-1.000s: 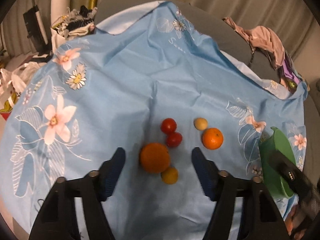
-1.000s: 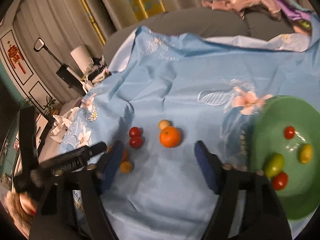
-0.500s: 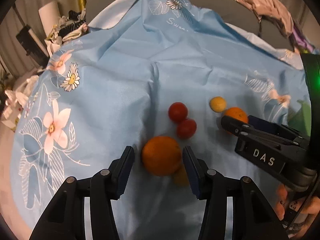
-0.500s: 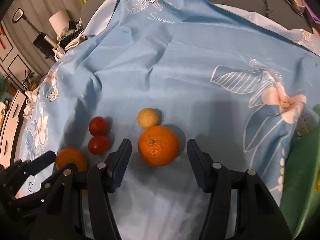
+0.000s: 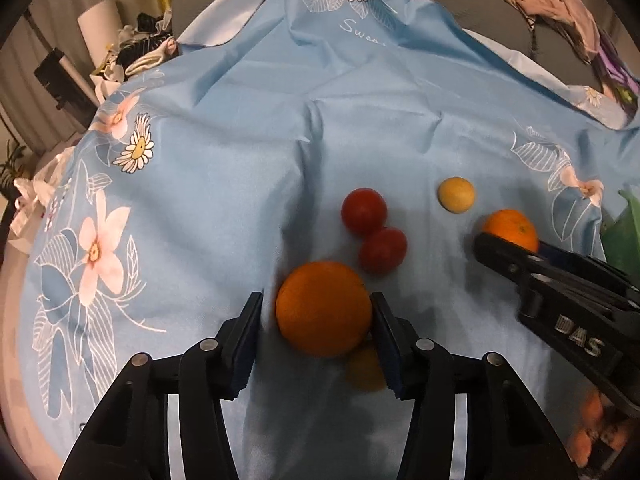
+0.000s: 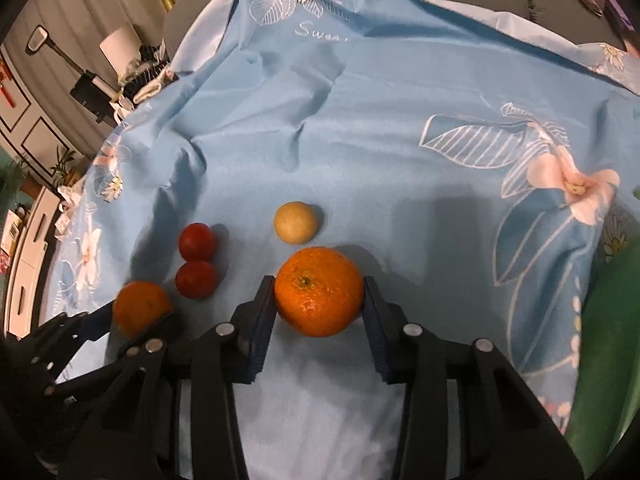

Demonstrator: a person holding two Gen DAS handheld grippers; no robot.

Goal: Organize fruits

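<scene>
Left gripper (image 5: 318, 312) now brackets the large orange (image 5: 323, 307) on the blue floral cloth (image 5: 224, 168). A second ago its fingers stood wide with the fruit well ahead; half a second ago they had narrowed and drawn near. Now the right pad touches the orange's side and the left pad sits just beside it with a thin gap, so the claw is narrow and closing, the grip not clearly complete. A small yellow fruit (image 5: 364, 368) lies blurred beneath and behind the orange, partly hidden by the right finger.

Right gripper (image 6: 319, 300) has likewise come in from a wide stance. Both pads now press the flanks of the smaller orange (image 6: 319, 297), stem dimple facing up; claw narrow, holding that orange, which rests on the cloth.

Two red tomatoes (image 5: 374, 232) touch each other between the two oranges, unmoved across the frames. The pale round fruit (image 6: 295, 222) sits just beyond the smaller orange, also unmoved. The green bowl (image 6: 612, 360) shows only as an edge at the right, less of it in view than a second ago.
</scene>
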